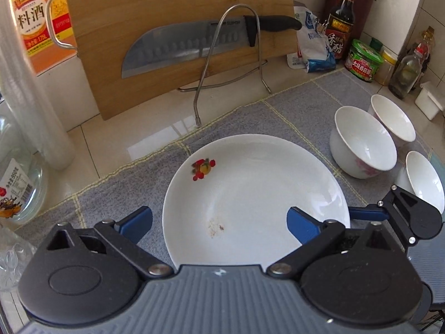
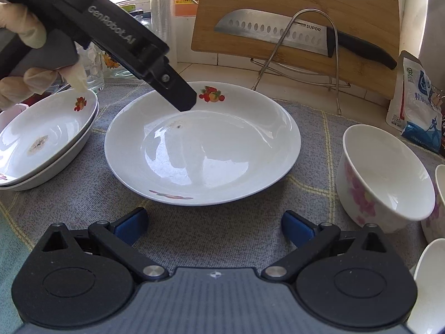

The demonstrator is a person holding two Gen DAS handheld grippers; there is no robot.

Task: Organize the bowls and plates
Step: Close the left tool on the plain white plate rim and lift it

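Note:
A white plate point(image 1: 250, 189) with a fruit decal lies on the grey cloth point(image 1: 116, 194). My left gripper point(image 1: 219, 225) hovers open over its near part, one finger above the bowl of the plate and the other outside the left rim. In the right wrist view the same plate point(image 2: 203, 144) sits in the middle, and the left gripper point(image 2: 185, 100), held by a gloved hand point(image 2: 25, 30), points down at its far rim. My right gripper point(image 2: 214, 226) is open above the cloth just short of the plate, holding nothing. Two stacked plates point(image 2: 41, 139) rest at the left. A flowered bowl point(image 2: 386, 172) stands at the right.
Three white bowls point(image 1: 364, 144) cluster at the cloth's right side. A bamboo cutting board point(image 1: 178, 27) with a knife point(image 1: 194, 41) leans on a wire rack at the back. Sauce bottles point(image 1: 340, 19), a green jar point(image 1: 363, 59) and a salt bag point(image 2: 417, 103) line the wall. Glassware point(image 2: 94, 69) stands back left.

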